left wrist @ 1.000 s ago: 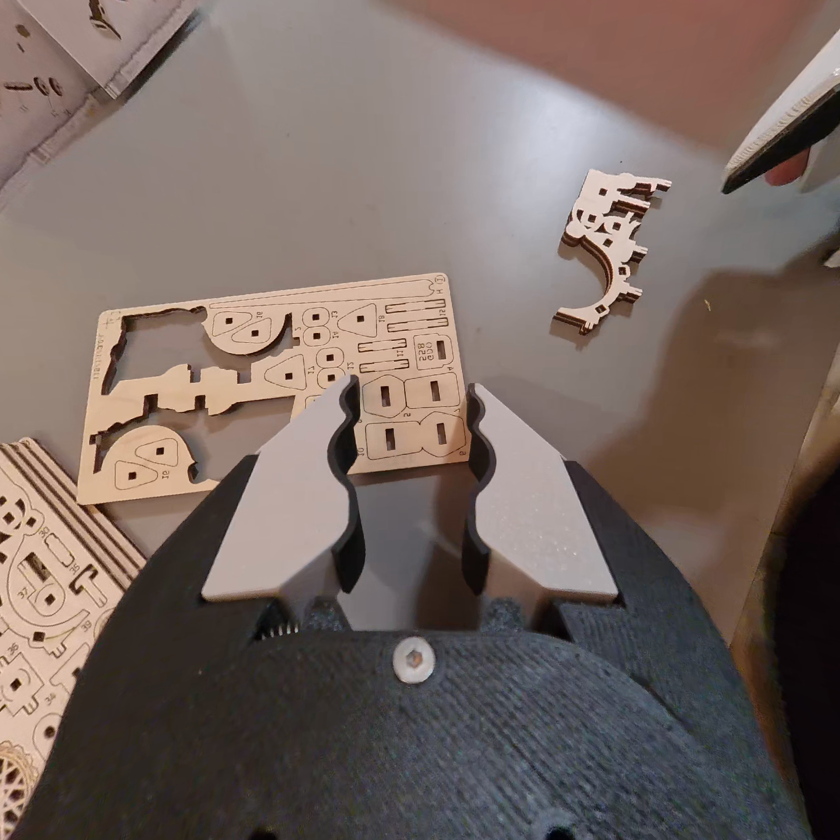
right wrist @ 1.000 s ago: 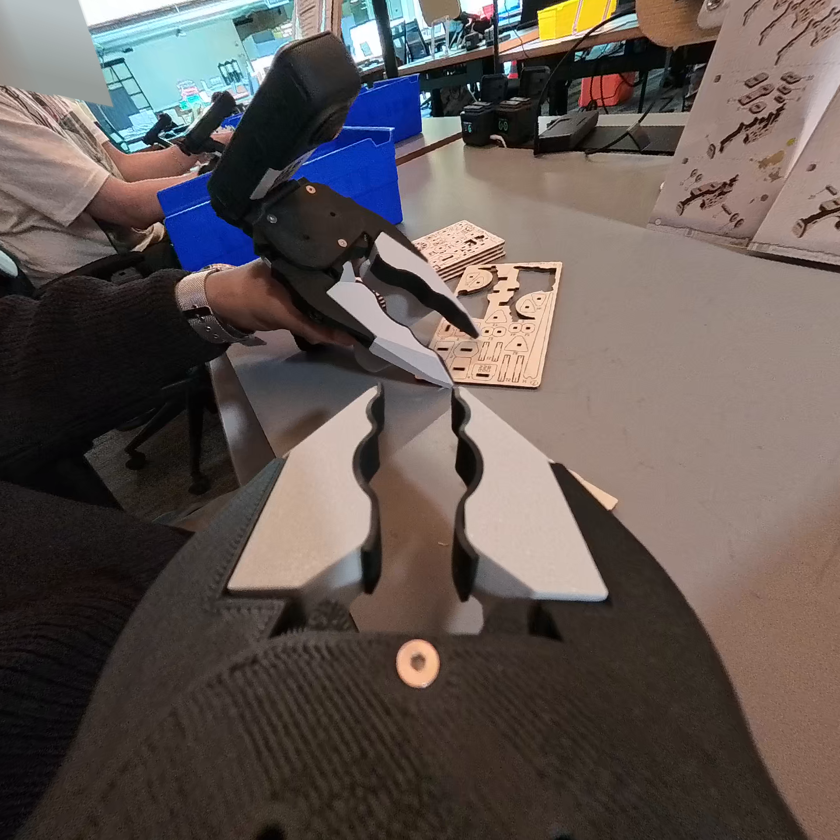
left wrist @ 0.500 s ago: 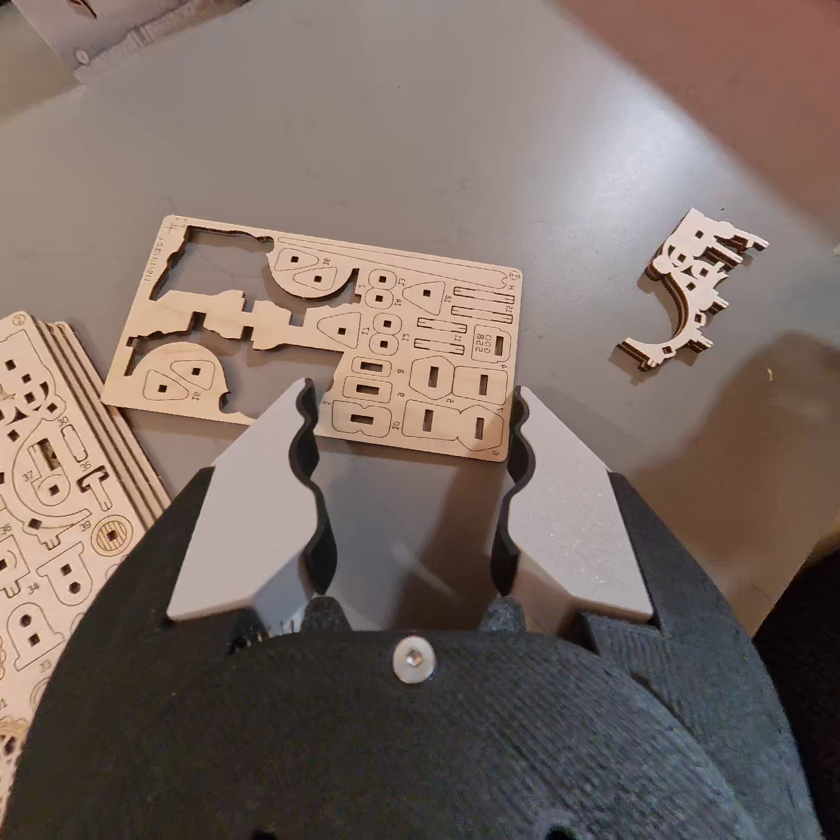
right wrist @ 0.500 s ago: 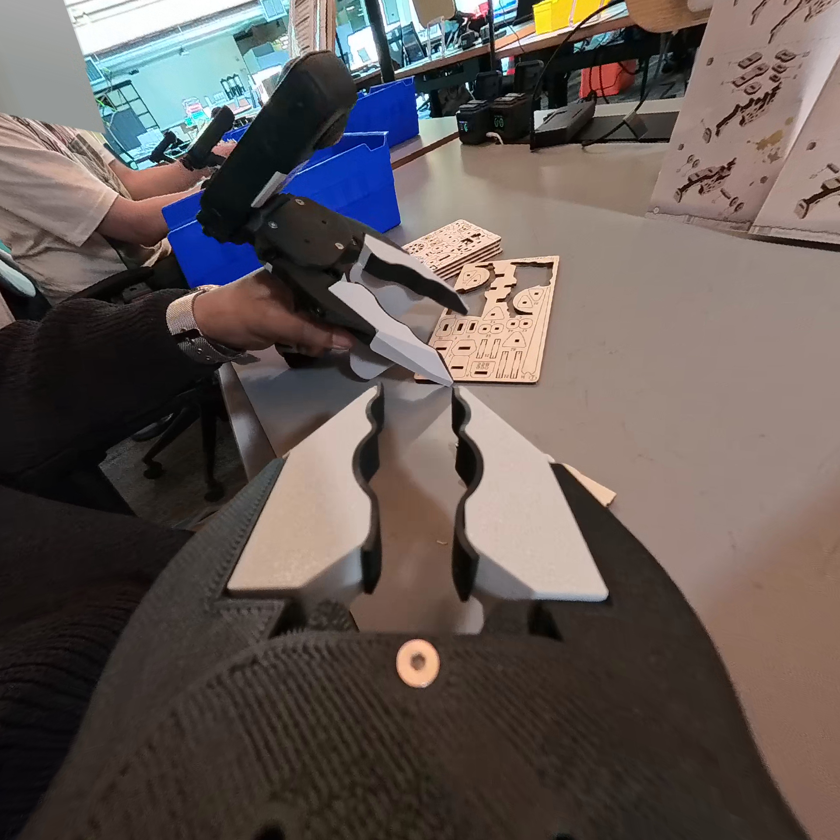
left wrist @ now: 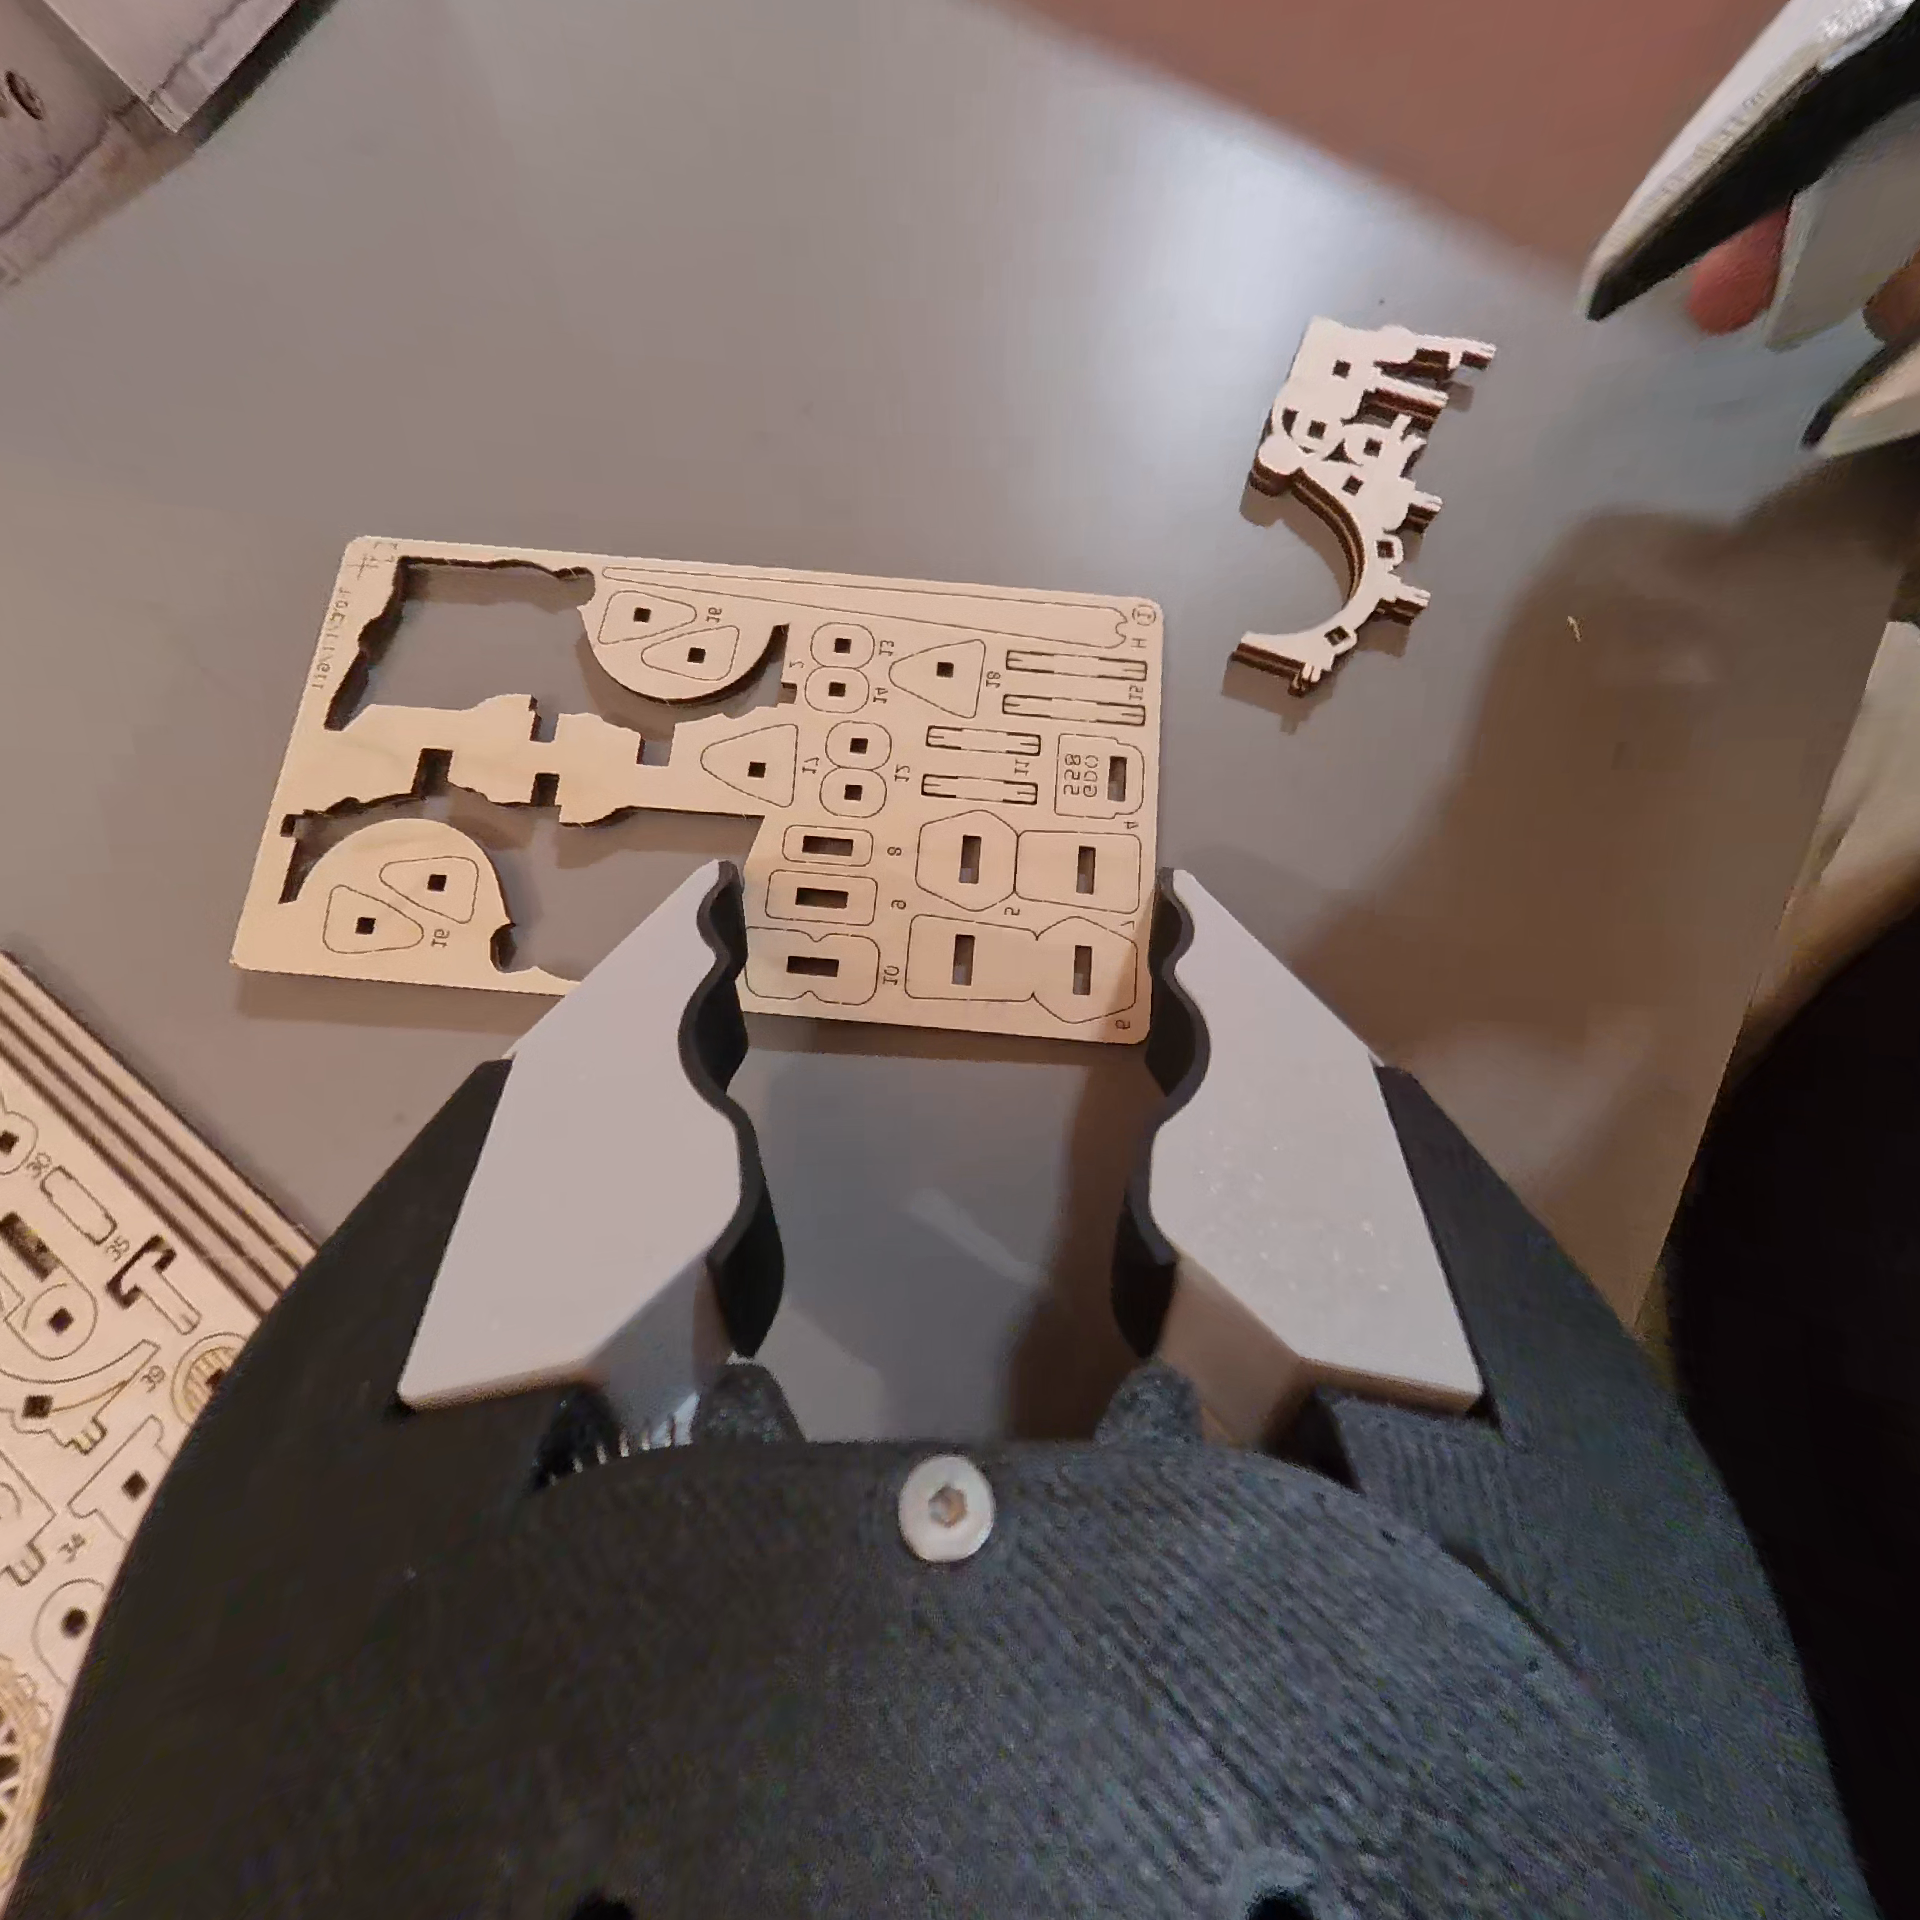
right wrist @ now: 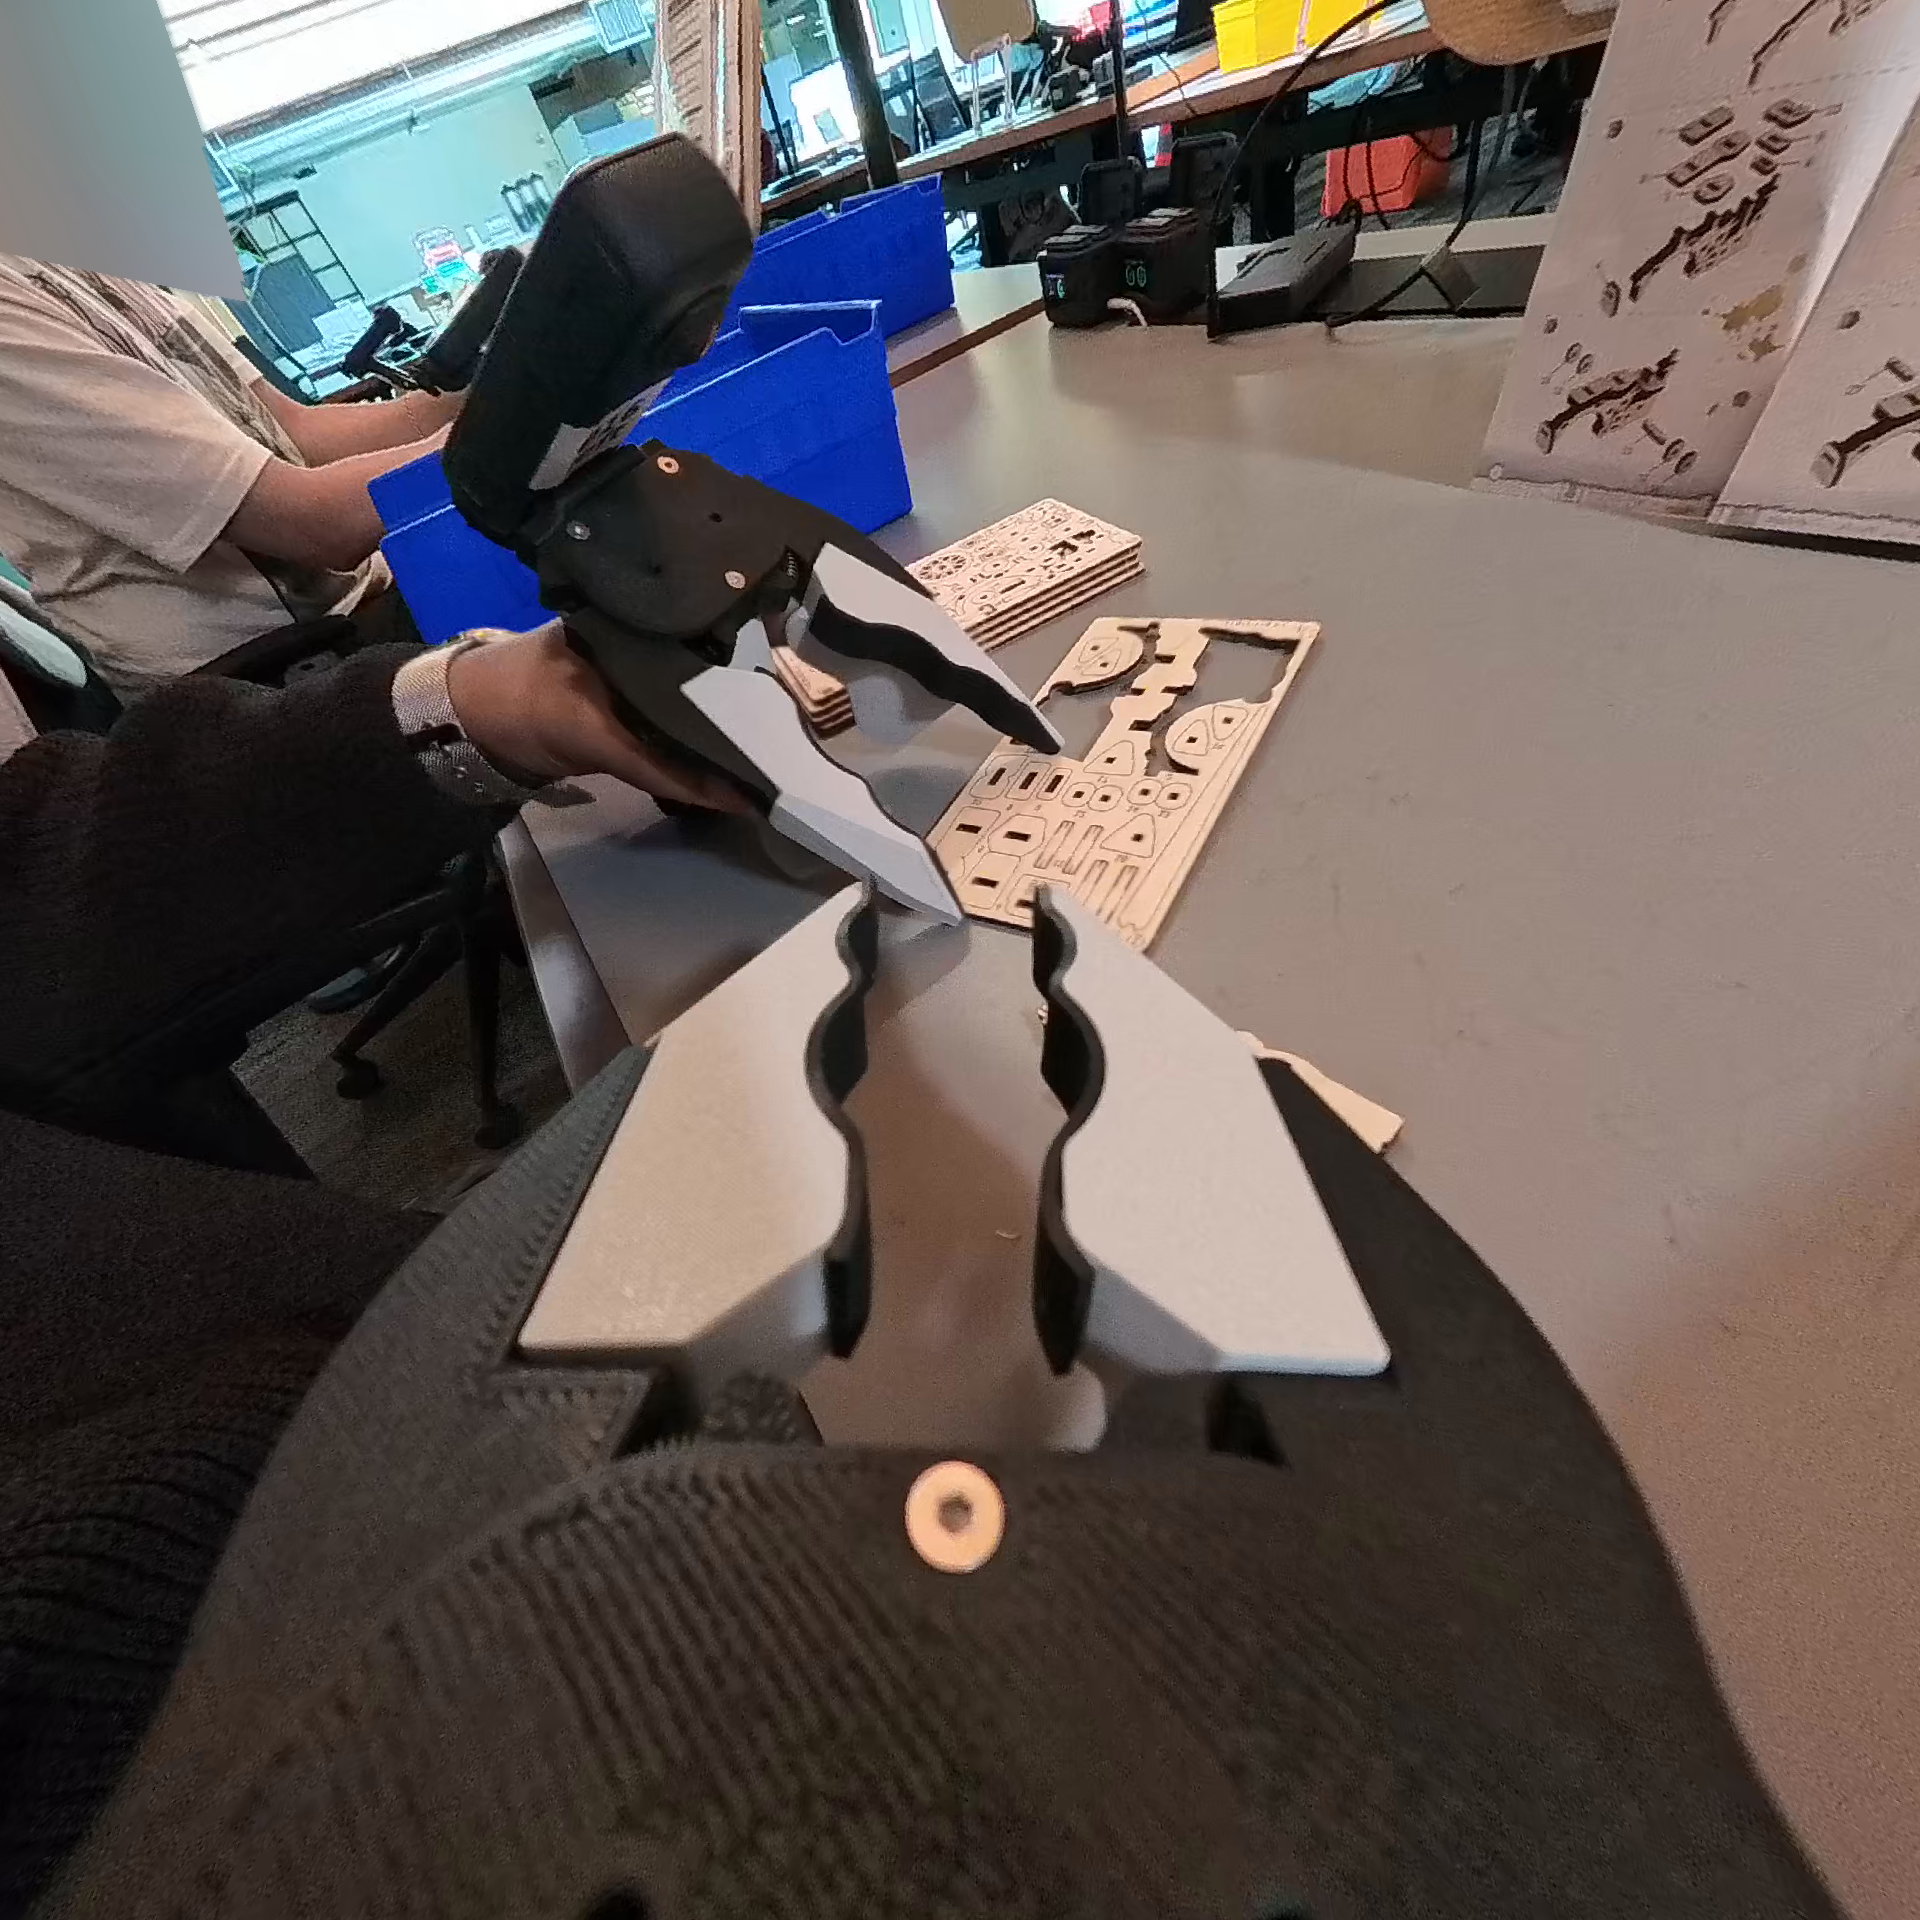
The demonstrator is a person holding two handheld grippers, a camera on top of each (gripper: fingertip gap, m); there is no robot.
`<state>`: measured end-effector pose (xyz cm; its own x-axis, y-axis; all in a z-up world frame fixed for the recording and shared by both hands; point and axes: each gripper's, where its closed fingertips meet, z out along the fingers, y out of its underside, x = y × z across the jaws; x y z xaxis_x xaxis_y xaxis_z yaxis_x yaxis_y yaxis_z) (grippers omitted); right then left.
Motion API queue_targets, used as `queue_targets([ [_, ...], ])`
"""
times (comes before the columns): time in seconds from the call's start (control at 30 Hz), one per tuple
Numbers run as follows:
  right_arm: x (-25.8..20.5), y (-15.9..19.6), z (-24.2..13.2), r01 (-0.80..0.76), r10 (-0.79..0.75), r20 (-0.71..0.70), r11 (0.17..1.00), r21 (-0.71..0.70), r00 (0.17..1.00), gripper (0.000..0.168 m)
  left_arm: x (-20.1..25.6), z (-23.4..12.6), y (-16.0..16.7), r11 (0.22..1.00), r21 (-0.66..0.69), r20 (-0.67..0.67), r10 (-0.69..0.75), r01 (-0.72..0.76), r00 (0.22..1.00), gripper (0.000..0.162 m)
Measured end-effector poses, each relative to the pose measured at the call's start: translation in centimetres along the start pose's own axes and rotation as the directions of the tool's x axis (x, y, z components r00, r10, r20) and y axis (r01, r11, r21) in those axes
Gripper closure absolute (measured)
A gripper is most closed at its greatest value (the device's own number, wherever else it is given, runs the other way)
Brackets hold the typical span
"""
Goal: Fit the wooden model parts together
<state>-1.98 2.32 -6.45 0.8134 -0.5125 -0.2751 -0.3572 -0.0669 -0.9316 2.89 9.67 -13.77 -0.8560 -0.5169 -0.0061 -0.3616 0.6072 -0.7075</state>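
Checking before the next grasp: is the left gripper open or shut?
Open. The left gripper shows a wide gap between its fingers, nothing held; the sheet lies flat beyond.

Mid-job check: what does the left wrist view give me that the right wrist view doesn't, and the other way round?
Only the left wrist view shows the assembled curved wooden piece in full, lying loose on the table to the right of the sheet; in the right view only a pale corner peeks from behind that gripper.

Only the right wrist view shows the whole left gripper from outside, the hand holding it, the blue bins and a seated person behind.

Both show the punched wooden parts sheet, the stack of uncut sheets, the grey table and propped instruction pages. Both grippers are open and empty.
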Motion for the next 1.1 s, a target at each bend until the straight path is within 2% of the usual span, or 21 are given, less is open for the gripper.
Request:
queue_targets([
  [0.17, 0.0, 0.0, 0.0, 0.002, -0.002, 0.000, 1.000, 0.000, 1.000, 0.140, -1.0, -0.8, 0.4, 1.000, 0.013, 0.029, 0.005, -0.006, 1.000, 0.088],
  [0.27, 0.0, 0.0, 0.0, 0.001, -0.001, -0.001, 1.000, 0.000, 1.000, 0.140, -1.7, -1.3, 0.6, 0.999, 0.020, 0.032, -0.050, 0.050, 0.998, 0.088],
  [0.43, 0.0, 0.0, 0.0, 0.000, 0.000, -0.002, 1.000, -0.002, 1.000, 0.140, -4.8, -2.2, 1.2, 0.989, 0.023, 0.162, -0.145, 0.143, 0.976, 0.092],
  [0.63, 0.0, 0.0, 0.0, 0.002, -0.002, -0.003, 1.000, -0.003, 1.000, 0.140, -3.0, -2.5, -0.2, 0.960, 0.086, 0.009, -0.269, 0.267, 0.963, 0.092],
  [0.73, 0.0, 0.0, 0.0, 0.003, -0.003, -0.003, 1.000, -0.003, 1.000, 0.140, -2.8, -2.5, -0.2, 0.944, 0.060, 0.047, -0.326, 0.323, 0.944, 0.077],
  [0.8, 0.1, 0.1, 0.1, -0.001, 0.001, -0.003, 1.000, -0.004, 1.000, 0.140, -2.5, -2.5, -0.2, 0.932, 0.053, 0.057, -0.360, 0.358, 0.931, 0.075],
  [0.9, 0.2, 0.0, 0.1, -0.010, 0.010, -0.003, 1.000, -0.004, 1.000, 0.140, -1.5, -1.8, 0.2, 0.935, 0.007, 0.042, -0.355, 0.355, 0.934, 0.071],
  [1.1, 0.2, 0.0, 0.1, -0.017, 0.017, 0.000, 1.000, -0.003, 1.000, 0.140, -2.1, -1.0, 1.3, 0.974, -0.056, 0.157, -0.208, 0.218, 0.966, 0.072],
])
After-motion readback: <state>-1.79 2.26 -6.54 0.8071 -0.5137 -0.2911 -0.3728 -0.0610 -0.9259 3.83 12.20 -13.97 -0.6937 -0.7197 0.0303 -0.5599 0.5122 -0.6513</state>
